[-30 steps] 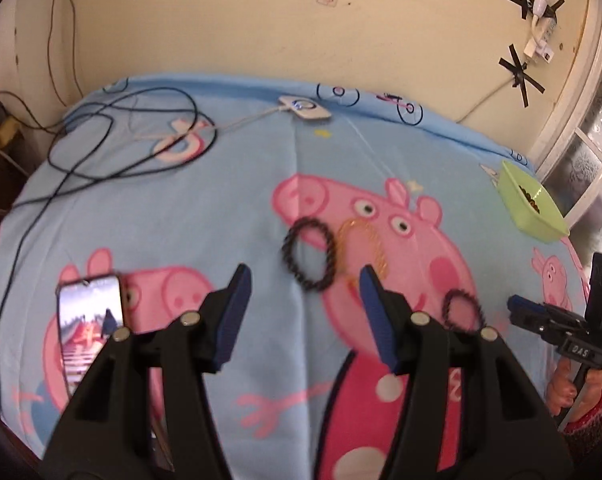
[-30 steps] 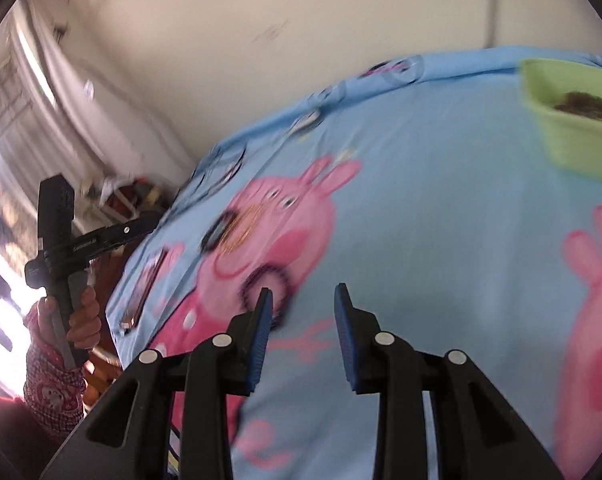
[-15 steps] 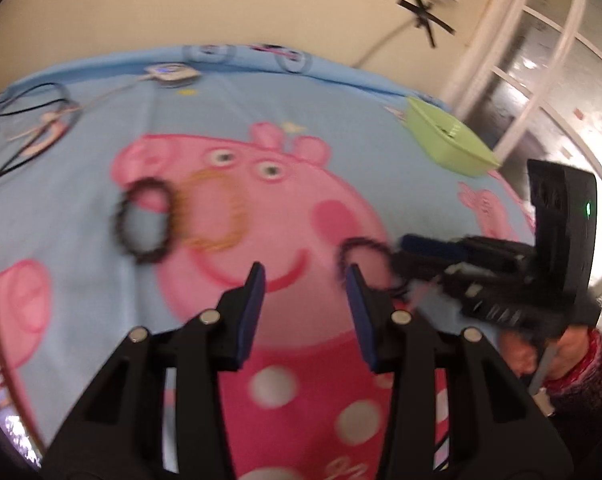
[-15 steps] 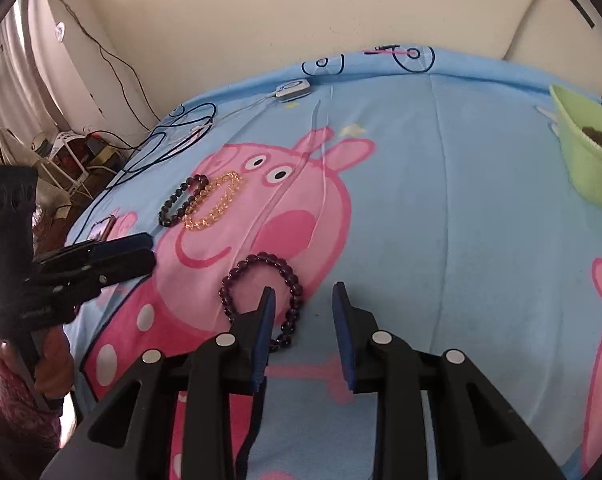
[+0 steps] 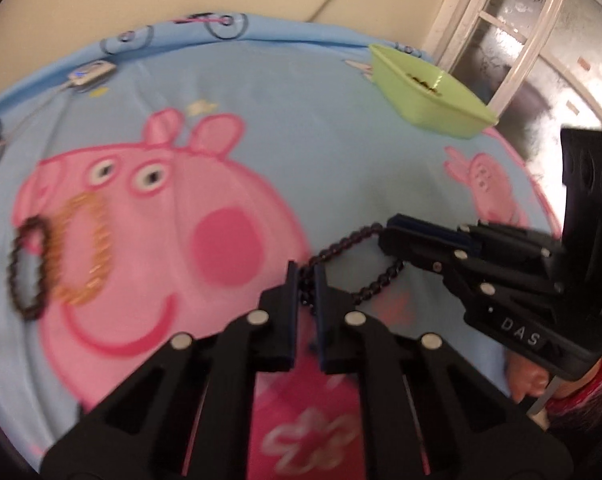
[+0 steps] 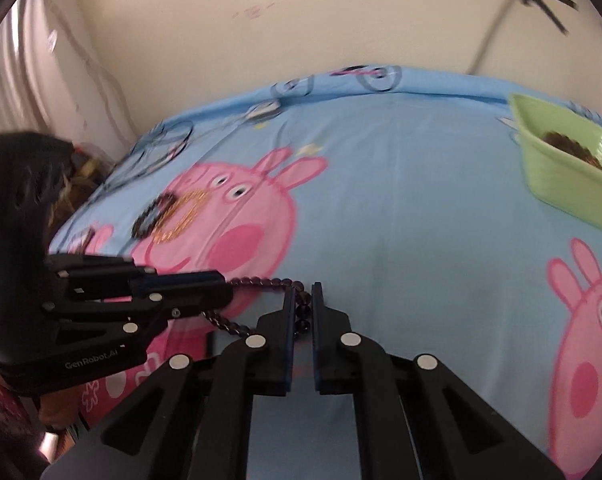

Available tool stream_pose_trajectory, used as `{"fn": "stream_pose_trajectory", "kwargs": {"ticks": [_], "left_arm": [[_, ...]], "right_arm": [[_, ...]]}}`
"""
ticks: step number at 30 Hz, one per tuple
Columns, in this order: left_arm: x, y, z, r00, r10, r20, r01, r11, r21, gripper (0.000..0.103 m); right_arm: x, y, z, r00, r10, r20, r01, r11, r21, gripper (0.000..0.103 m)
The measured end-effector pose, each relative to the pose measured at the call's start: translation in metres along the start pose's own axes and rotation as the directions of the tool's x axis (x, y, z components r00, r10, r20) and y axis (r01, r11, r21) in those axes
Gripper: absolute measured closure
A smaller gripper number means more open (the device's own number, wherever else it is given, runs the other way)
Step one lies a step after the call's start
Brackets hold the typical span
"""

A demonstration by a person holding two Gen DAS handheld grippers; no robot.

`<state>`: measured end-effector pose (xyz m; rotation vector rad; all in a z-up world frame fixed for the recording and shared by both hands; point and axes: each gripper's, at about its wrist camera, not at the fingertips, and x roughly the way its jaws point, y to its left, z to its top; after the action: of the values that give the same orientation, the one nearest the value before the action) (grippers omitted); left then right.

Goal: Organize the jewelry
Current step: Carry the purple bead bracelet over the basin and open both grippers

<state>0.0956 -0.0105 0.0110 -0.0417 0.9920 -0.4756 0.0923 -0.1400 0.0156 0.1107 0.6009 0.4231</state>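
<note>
A dark purple bead bracelet is held stretched between both grippers just above the blue bed sheet. My left gripper is shut on one end; my right gripper is shut on the other. In the right wrist view the right gripper pinches the bracelet and the left gripper holds it from the left. A black bead bracelet and a gold chain bracelet lie on the pig print. A green tray holds some jewelry at the far right.
A small white device with a cable lies near the far edge of the bed. The wall runs behind the bed and a window frame stands at the right. The green tray also shows in the right wrist view.
Both grippers have closed in on the dark purple bracelet and shut on it from opposite sides; it was lying flat as a loop and is now pulled taut between them.
</note>
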Motion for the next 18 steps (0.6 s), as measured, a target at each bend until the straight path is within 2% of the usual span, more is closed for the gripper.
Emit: {"fn": "stream_pose_trajectory", "kwargs": {"ticks": [4,9,13,18], "left_arm": [[0.025,-0.034,0.027,0.996,-0.086,-0.032,0.087,0.996,0.022,0.096],[0.049,-0.081,0.062,0.99,-0.124,-0.061,0.131,0.985,0.112,0.096],[0.044,-0.109,0.108,0.986,-0.166,-0.016,0.167,0.974,0.152,0.096],[0.04,-0.126,0.158,0.985,-0.163,0.059,0.15,0.973,0.176,0.096]], "right_arm": [[-0.025,-0.037,-0.005,0.998,-0.026,0.052,0.022,0.996,0.082,0.103],[-0.052,-0.092,-0.005,0.996,-0.022,0.091,0.004,0.981,0.193,0.103],[-0.079,-0.117,0.017,0.984,0.004,0.178,-0.043,0.975,0.217,0.103],[-0.098,-0.14,0.06,0.962,-0.028,0.272,-0.023,0.983,0.181,0.103]]}}
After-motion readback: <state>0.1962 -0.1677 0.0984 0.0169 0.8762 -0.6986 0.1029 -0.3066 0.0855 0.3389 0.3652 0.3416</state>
